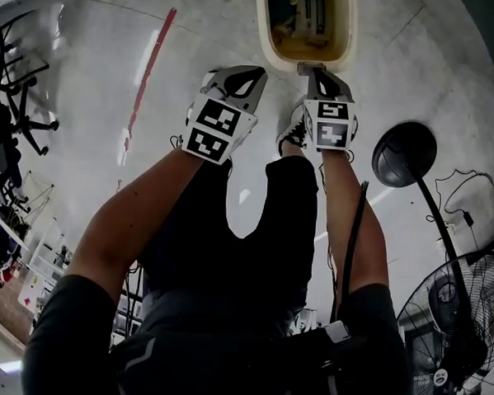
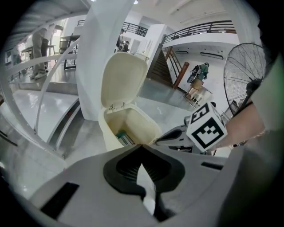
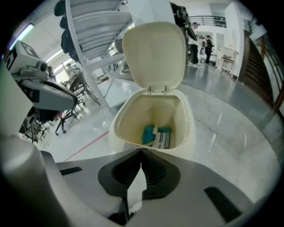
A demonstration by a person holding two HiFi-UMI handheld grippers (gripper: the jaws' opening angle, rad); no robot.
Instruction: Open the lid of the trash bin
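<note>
A cream trash bin [image 1: 349, 39] stands on the floor ahead of me, its lid [image 3: 154, 53] swung up and standing upright behind the opening. Inside lie a teal item [image 3: 148, 134] and some packaging. My right gripper [image 1: 312, 70] is shut with nothing in it, its tips just at the bin's near rim [image 3: 133, 145]; in its own view the tips [image 3: 141, 151] meet. The left gripper [image 1: 255, 74] is shut too and empty, a little left of the bin and apart from it. In the left gripper view the bin [image 2: 111, 133], its lid [image 2: 122, 80] and the right gripper [image 2: 177, 135] all show.
A standing fan [image 1: 455, 327] and its round black base [image 1: 404, 154] are to the right, with a cable on the floor. A red line [image 1: 151, 64] runs along the floor at left. White stair framing [image 2: 53, 84] rises beside the bin. My shoe [image 1: 293, 131] is near the bin.
</note>
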